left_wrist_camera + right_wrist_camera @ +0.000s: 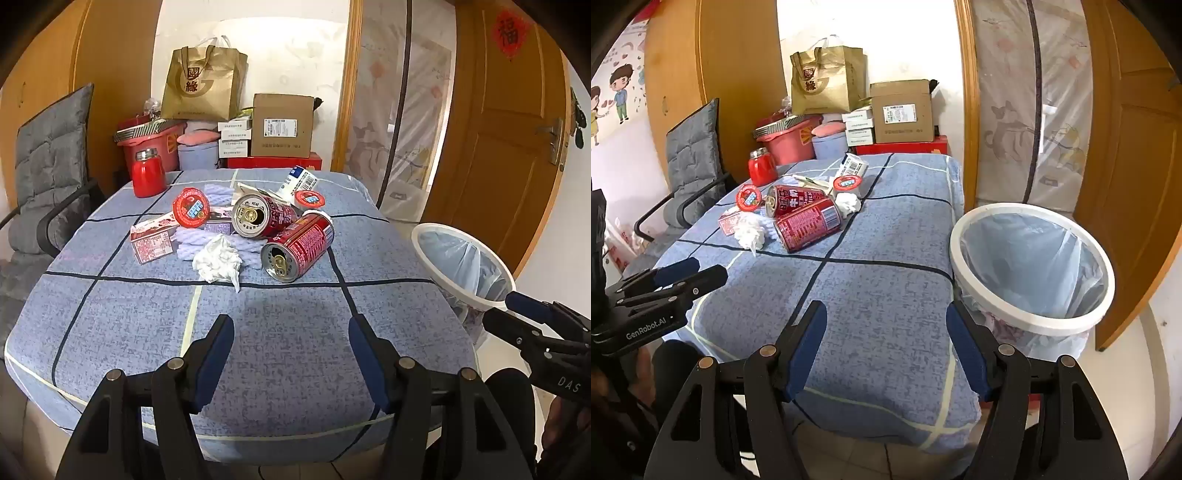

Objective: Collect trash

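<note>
Hovering over the near edge of a blue checked table (288,354), the left gripper (291,325) and right gripper (886,314) both have fingers spread apart, holding nothing. The trash sits mid-table: two red cans (299,247), crumpled tissue (218,262), a small carton (153,240), round lids. A lined white bin (1032,271) stands just beside the table's right side. Likely best: take the near tissue or can first, gripping the can across its body.
</note>
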